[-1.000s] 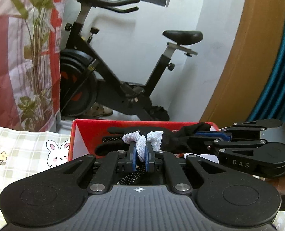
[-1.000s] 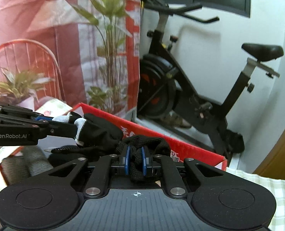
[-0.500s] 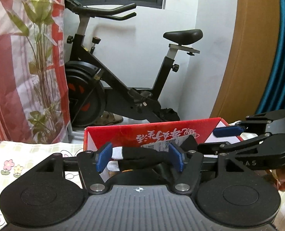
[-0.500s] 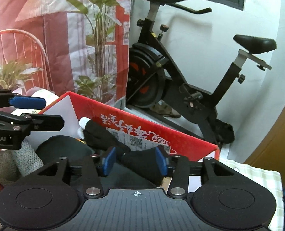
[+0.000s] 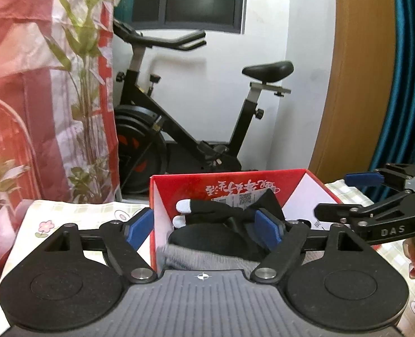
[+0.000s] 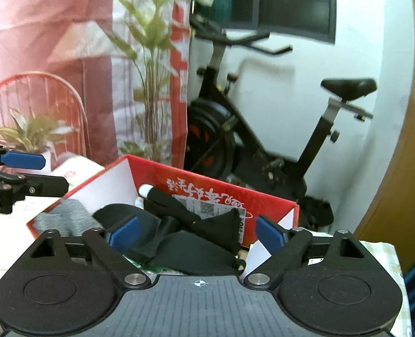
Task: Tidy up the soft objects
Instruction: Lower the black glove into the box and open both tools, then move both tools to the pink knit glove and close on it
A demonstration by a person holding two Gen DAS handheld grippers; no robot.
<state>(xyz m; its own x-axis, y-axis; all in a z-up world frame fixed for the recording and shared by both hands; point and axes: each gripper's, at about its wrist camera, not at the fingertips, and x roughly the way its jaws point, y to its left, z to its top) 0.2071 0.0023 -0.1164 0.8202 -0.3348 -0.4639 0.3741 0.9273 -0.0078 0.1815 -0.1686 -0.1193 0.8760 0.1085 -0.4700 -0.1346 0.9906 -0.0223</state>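
Note:
A black glove with white fingertips (image 5: 207, 210) lies inside the red cardboard box (image 5: 235, 179), on top of dark cloth and a grey knitted item (image 5: 201, 258). My left gripper (image 5: 204, 229) is open and empty, just in front of the box. My right gripper (image 6: 197, 231) is also open and empty above the box's near side. In the right wrist view the glove (image 6: 173, 202) rests against the box's back wall (image 6: 221, 188), with grey knit (image 6: 64, 213) at the left. Each gripper shows in the other's view: the right (image 5: 375, 196) and the left (image 6: 25, 168).
The box stands on a table with a checked rabbit-print cloth (image 5: 75, 213). An exercise bike (image 5: 193, 129) stands behind, by a white wall. A red-and-white plant-print curtain (image 5: 39, 84) hangs at the left. A wooden door frame (image 5: 353, 70) is at the right.
Both grippers were shut on the glove a second ago. They opened, let it drop into the box, and have drawn back and up a little.

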